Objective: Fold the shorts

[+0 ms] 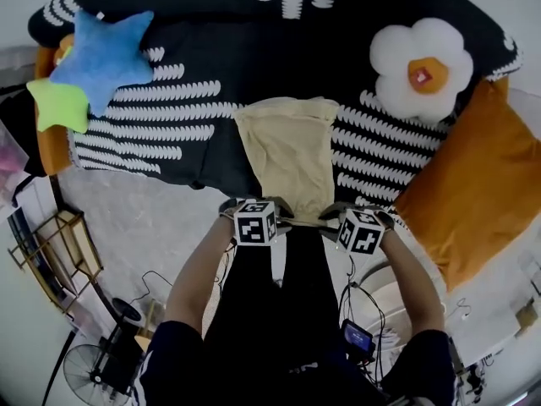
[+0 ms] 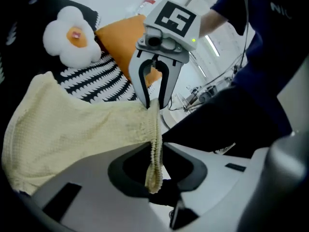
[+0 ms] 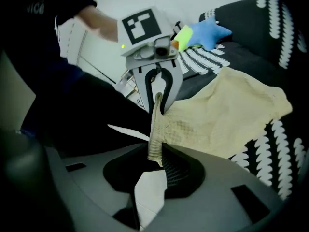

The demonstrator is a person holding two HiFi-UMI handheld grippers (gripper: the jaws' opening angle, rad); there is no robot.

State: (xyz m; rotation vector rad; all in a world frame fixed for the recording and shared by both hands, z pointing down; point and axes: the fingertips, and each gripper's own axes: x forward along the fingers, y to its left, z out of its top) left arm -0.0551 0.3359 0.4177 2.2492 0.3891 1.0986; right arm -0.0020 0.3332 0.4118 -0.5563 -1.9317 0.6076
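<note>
The cream shorts (image 1: 287, 150) lie stretched away from me over the black-and-white blanket (image 1: 169, 100), and their near edge is lifted off it. My left gripper (image 1: 258, 218) is shut on the left corner of that ribbed edge (image 2: 154, 158). My right gripper (image 1: 359, 227) is shut on the right corner (image 3: 155, 146). The edge hangs taut between them. In the left gripper view the right gripper (image 2: 153, 98) pinches the cloth. In the right gripper view the left gripper (image 3: 158, 98) does the same.
A blue star pillow (image 1: 106, 53) and a green one (image 1: 57, 104) lie at the far left. A white flower pillow (image 1: 423, 66) and an orange cushion (image 1: 473, 176) lie at the right. A fan (image 1: 89, 370), a wooden rack (image 1: 68, 244) and cables are on the floor.
</note>
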